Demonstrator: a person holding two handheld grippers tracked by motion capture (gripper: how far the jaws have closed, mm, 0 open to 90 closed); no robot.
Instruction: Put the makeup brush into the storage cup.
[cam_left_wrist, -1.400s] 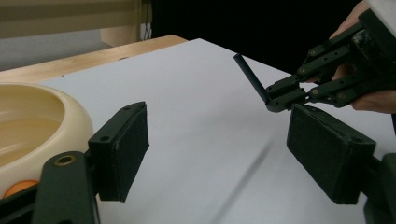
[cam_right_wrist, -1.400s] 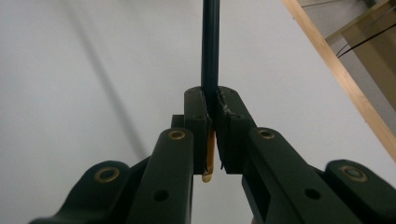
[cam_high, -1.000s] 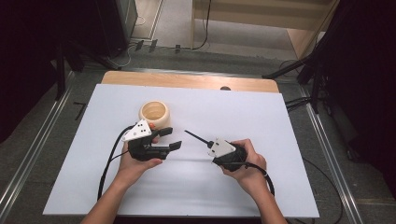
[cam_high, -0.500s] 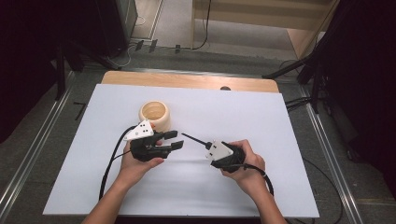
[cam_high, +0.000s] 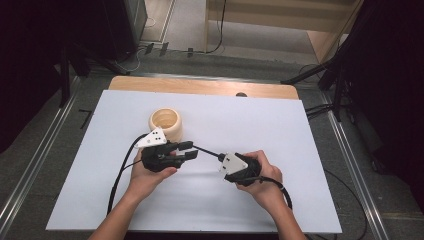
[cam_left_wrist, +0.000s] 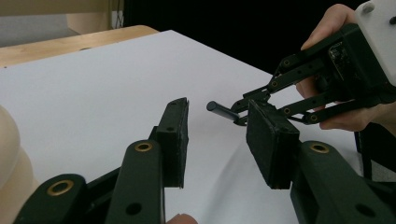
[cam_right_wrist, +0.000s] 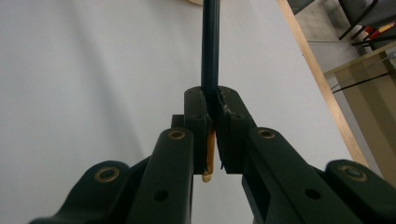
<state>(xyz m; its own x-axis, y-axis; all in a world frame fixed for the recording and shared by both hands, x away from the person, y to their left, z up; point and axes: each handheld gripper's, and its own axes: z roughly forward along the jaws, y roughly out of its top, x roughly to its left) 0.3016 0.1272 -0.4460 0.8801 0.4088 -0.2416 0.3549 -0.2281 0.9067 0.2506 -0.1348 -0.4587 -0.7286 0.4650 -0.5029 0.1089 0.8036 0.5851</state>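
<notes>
- Pinching a dark pencil near its pale wooden tip, the right gripper has its jaws pressed together on the shaft, and the long dark end sticks out beyond them.
- In the high view the pencil lies nearly level above the white table, its long axis running from the right gripper toward the left gripper.
- The left gripper's jaws stand spread apart with nothing between them; in the left gripper view the pencil's blunt free end sits just ahead of the right-hand pad and beyond the gap, not yet inside it.
- The free end is the nearer part to the left gripper, so a handover looks likely: the gap must line up around the shaft before closing.
- A tan wooden cup stands upright on the table just behind the left gripper, apart from the pencil.
</notes>
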